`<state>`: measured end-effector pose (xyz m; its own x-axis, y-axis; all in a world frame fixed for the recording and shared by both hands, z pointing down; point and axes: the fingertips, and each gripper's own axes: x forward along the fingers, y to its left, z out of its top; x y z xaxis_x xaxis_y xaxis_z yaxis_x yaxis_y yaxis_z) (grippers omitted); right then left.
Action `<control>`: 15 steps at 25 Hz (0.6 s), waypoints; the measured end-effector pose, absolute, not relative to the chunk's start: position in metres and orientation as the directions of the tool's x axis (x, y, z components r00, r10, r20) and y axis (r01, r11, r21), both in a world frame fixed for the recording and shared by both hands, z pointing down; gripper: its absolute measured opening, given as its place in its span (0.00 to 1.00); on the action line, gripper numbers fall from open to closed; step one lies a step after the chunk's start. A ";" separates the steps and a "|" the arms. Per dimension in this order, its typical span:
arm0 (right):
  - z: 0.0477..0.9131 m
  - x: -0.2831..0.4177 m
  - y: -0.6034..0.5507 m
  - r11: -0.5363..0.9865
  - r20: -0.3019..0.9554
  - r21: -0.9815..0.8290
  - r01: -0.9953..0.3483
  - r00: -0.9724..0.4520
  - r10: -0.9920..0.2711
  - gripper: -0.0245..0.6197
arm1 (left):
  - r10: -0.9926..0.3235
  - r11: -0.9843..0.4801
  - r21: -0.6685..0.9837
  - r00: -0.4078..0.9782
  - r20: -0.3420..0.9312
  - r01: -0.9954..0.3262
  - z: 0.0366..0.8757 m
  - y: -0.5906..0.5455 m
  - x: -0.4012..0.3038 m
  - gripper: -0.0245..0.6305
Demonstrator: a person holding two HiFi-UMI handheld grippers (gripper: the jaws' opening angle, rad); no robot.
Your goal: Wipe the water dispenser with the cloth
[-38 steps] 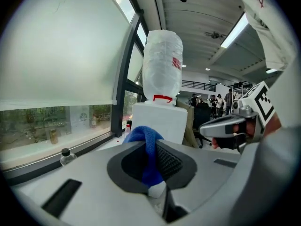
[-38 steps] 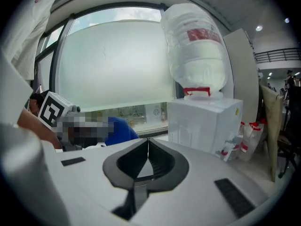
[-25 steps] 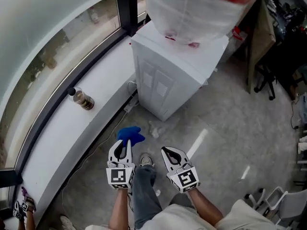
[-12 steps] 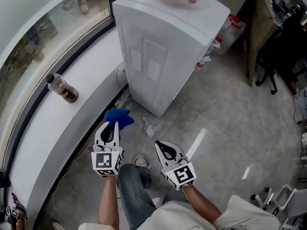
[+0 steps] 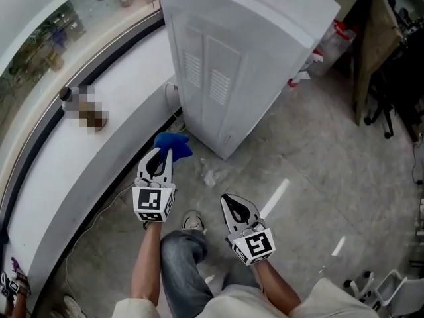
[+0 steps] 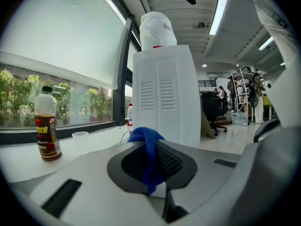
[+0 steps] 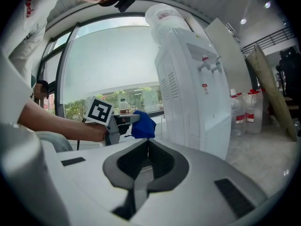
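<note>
Water dispenser [image 5: 225,71] corner, blue cloth [image 5: 173,144] in left tool [image 5: 162,158] just beside it

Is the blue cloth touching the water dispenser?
No; seen from the side, a gap separates the cloth held by the left hand-held gripper from the water dispenser.

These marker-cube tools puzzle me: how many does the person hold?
2. The left gripper, by the window ledge, clamps a blue cloth; the right gripper, beside it over the floor, has empty jaws. Neither is hidden.

Soft blue cloth [image 5: 173,144]; smooth white plastic water dispenser [image 5: 225,65]; glossy floor [image 5: 318,177]
</note>
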<state>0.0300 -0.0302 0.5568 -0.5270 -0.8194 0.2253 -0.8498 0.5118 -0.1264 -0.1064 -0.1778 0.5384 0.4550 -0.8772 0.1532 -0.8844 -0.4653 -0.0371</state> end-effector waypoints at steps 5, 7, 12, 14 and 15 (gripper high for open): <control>0.577 0.047 -0.029 0.501 0.264 -0.118 -0.857 -0.513 -0.817 0.06 | -0.860 -0.488 -0.023 0.475 0.187 -0.873 0.570 -0.213 -0.094 0.09; 0.584 0.054 -0.030 0.491 0.279 -0.116 -0.864 -0.502 -0.818 0.06 | -0.854 -0.495 -0.032 0.480 0.203 -0.868 0.581 -0.229 -0.091 0.09; 0.596 0.066 -0.030 0.491 0.308 -0.109 -0.864 -0.499 -0.810 0.06 | -0.844 -0.516 -0.123 0.480 0.237 -0.848 0.601 -0.260 -0.085 0.09; 0.599 0.067 -0.030 0.499 0.316 -0.110 -0.860 -0.506 -0.803 0.06 | -0.845 -0.517 -0.141 0.477 0.241 -0.844 0.601 -0.274 -0.084 0.09; 0.600 0.068 -0.030 0.500 0.317 -0.112 -0.858 -0.508 -0.801 0.06 | -0.846 -0.516 -0.150 0.474 0.245 -0.843 0.601 -0.281 -0.084 0.09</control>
